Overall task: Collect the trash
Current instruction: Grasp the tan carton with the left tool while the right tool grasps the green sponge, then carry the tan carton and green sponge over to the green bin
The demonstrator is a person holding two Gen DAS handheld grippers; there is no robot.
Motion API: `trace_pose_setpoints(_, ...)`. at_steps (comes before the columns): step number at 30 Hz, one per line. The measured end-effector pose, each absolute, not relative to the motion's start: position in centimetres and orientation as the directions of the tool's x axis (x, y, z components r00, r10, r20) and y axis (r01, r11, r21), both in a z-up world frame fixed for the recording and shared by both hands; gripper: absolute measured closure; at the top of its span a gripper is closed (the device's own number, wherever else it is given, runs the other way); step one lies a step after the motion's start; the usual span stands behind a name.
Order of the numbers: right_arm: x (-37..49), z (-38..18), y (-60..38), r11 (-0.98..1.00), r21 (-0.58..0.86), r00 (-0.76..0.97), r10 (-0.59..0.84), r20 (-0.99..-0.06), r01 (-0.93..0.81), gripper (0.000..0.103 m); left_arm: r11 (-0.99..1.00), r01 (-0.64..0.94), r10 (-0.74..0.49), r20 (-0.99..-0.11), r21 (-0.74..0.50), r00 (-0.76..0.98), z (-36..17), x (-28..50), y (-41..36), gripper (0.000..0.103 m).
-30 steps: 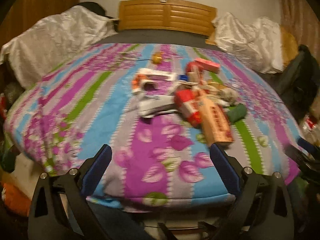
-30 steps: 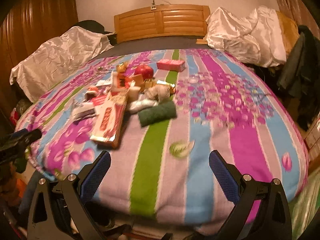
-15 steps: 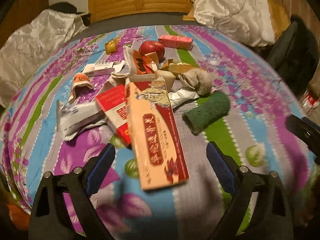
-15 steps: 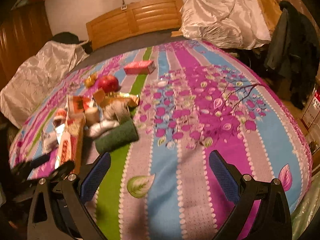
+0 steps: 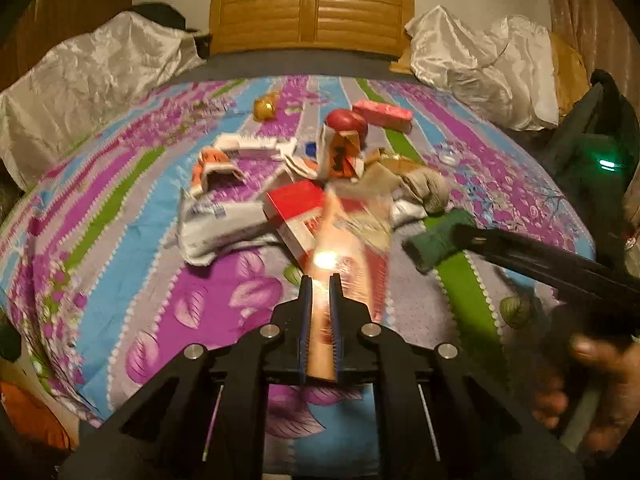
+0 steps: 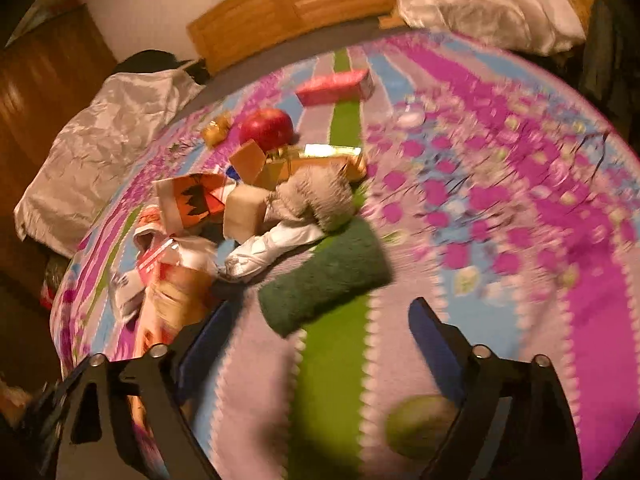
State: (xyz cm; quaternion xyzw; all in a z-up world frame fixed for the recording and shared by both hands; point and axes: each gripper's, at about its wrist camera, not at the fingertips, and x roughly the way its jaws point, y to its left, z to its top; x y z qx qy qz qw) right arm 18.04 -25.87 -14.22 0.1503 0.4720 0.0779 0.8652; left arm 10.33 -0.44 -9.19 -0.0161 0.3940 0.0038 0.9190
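A heap of trash lies on the flowered bedspread [image 5: 132, 264]: a long orange-and-red carton [image 5: 352, 248], a red box [image 5: 296, 208], a white wrapper [image 5: 224, 228], a torn orange-and-white packet [image 5: 340, 152] and a pink box [image 5: 382, 114]. My left gripper [image 5: 320, 280] is shut on the near end of the long carton, which is tilted up and blurred. My right gripper [image 6: 316, 320] is open just in front of a rolled dark green cloth [image 6: 324, 280], beside the carton [image 6: 168, 300]. The right gripper also shows in the left wrist view [image 5: 540, 264].
A red apple [image 6: 266, 126], a gold foil ball [image 5: 264, 108], a grey crumpled sock [image 6: 312, 196] and a gold carton [image 6: 320, 160] lie in the heap. Silvery covered pillows [image 5: 92, 80] flank the wooden headboard [image 5: 312, 16]. Dark clothes [image 5: 588, 140] hang off the right bed edge.
My left gripper has closed on the long carton and tipped its near end up. My right gripper has moved down and left toward the green cloth.
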Motion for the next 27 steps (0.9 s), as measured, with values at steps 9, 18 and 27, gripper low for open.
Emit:
trace_pose_setpoints(9,21.2,-18.0,-24.2,0.919,0.338,0.484,0.205,-0.851,0.204,0.049,0.995,0.062,0.011,-0.683,0.081,0.730,-9.5,9.3,-1.8,0.034)
trace_pose_setpoints(18,19.2,-17.5,-29.5,0.861,0.477,0.488,0.344,-0.802,0.177,0.090,0.990,0.130,-0.056,-0.676,0.059,0.735,-9.4,9.1,-2.3,0.033)
trace_pose_setpoints(27,12.4,-14.3,-32.0,0.905,0.420,0.498,0.334,-0.801,0.068,0.090,0.958,0.229,-0.029,-0.739,0.171,0.673,-13.0,12.0,-5.3,0.045)
